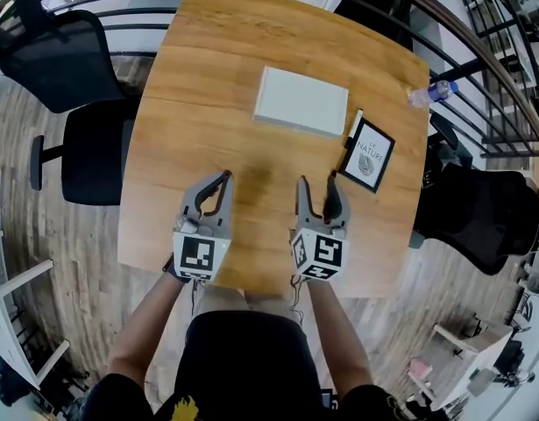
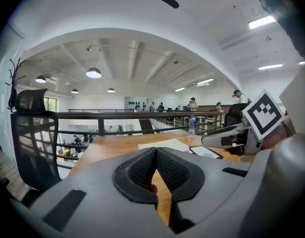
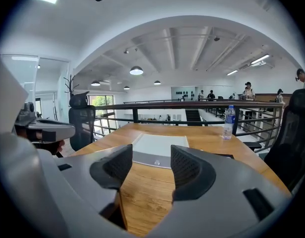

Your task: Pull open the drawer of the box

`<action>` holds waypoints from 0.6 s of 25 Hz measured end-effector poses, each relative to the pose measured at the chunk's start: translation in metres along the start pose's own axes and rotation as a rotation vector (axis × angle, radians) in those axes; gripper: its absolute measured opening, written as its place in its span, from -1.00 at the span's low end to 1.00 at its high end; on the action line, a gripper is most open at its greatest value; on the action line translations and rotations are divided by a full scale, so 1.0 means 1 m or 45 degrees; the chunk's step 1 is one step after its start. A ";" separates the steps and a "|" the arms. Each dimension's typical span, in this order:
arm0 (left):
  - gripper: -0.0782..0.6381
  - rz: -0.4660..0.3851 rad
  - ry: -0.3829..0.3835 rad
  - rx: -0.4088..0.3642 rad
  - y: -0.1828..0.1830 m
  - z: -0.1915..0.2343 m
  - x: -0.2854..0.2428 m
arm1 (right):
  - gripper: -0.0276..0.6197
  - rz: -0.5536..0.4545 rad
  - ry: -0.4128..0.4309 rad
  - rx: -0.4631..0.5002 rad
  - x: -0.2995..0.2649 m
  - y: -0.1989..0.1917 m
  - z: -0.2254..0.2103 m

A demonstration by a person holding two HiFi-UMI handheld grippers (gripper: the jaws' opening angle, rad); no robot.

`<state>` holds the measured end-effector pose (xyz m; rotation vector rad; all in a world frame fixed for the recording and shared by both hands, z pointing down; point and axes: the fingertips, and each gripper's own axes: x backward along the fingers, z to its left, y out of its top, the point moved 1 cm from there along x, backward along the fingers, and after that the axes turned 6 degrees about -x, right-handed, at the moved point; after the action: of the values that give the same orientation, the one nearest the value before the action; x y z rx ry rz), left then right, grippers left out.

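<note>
Your right gripper [image 1: 317,181] is spread open and empty, and the left gripper [image 1: 225,176] is pinched closed on nothing. Yank the tiny drawer knob [image 3: 155,162] unbraced and that flat white rectangular box [image 1: 301,101] probably just slides toward you.

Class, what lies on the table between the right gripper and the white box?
Nothing: only bare wooden table separates the right gripper from the box, as the head view and the right gripper view both show.

The wooden table [image 1: 190,103] carries a white box [image 1: 301,101], a framed card [image 1: 367,154] and a bottle [image 1: 431,92].
</note>
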<state>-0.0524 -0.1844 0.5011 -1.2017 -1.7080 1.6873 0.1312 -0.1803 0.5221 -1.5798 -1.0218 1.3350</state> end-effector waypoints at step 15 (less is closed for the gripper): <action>-0.73 0.095 -0.026 0.053 -0.063 0.007 -0.057 | -0.27 0.082 -0.090 -0.023 -0.088 -0.057 -0.007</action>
<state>-0.0455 -0.2268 0.5743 -1.2475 -1.6500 1.7759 0.1238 -0.2434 0.6051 -1.6007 -1.0362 1.4381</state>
